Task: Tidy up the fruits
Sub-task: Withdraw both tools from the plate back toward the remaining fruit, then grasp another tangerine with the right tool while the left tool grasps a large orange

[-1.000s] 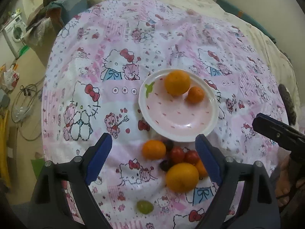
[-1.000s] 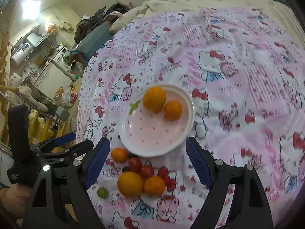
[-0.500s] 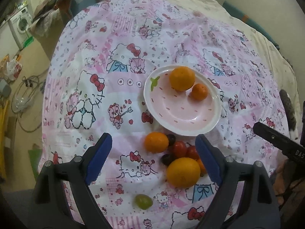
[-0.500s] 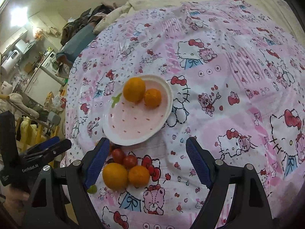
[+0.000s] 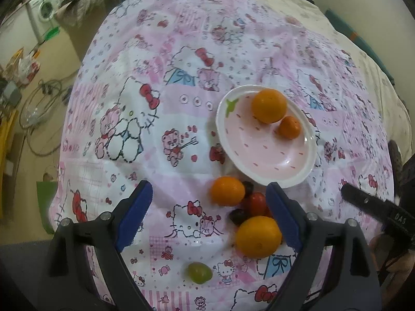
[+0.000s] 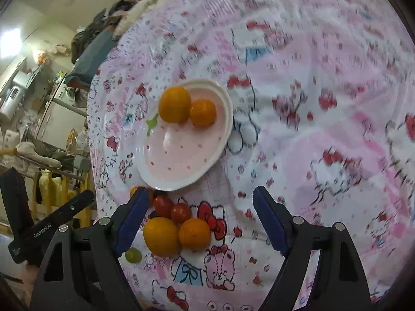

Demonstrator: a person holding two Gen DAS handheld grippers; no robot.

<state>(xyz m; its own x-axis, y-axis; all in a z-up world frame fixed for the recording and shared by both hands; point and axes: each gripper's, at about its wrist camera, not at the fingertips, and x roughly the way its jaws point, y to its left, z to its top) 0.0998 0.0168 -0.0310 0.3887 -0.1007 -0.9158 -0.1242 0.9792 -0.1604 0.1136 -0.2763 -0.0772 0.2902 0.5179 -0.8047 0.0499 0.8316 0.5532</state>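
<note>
A white and pink plate (image 5: pixel 298 178) (image 6: pixel 179 181) lies on the Hello Kitty cloth and holds a large orange (image 5: pixel 269 105) (image 6: pixel 174 104) and a small mandarin (image 5: pixel 289 127) (image 6: pixel 202 112). In front of it lies a loose pile: a mandarin (image 5: pixel 227 190), a big orange (image 5: pixel 258 236) (image 6: pixel 161 235), another mandarin (image 6: pixel 194 233), red tomatoes (image 5: pixel 256 202) (image 6: pixel 180 212), dark grapes (image 5: pixel 237 216), and a green grape (image 5: pixel 199 272) (image 6: pixel 133 255). My left gripper (image 5: pixel 210 215) is open above the pile. My right gripper (image 6: pixel 199 220) is open and empty over the pile's right side.
The cloth (image 5: pixel 181 51) covers a bed with a cream blanket (image 5: pixel 376 72) at the far right. The floor with cables (image 5: pixel 39 108) and a washing machine (image 5: pixel 44 10) lies left of the bed edge. Shelves and clutter (image 6: pixel 31 129) stand at the left.
Both grippers have come closer to the fruit pile and shifted left relative to the plate, which now sits further right in the left view. Both stay open. No fruit has moved.
</note>
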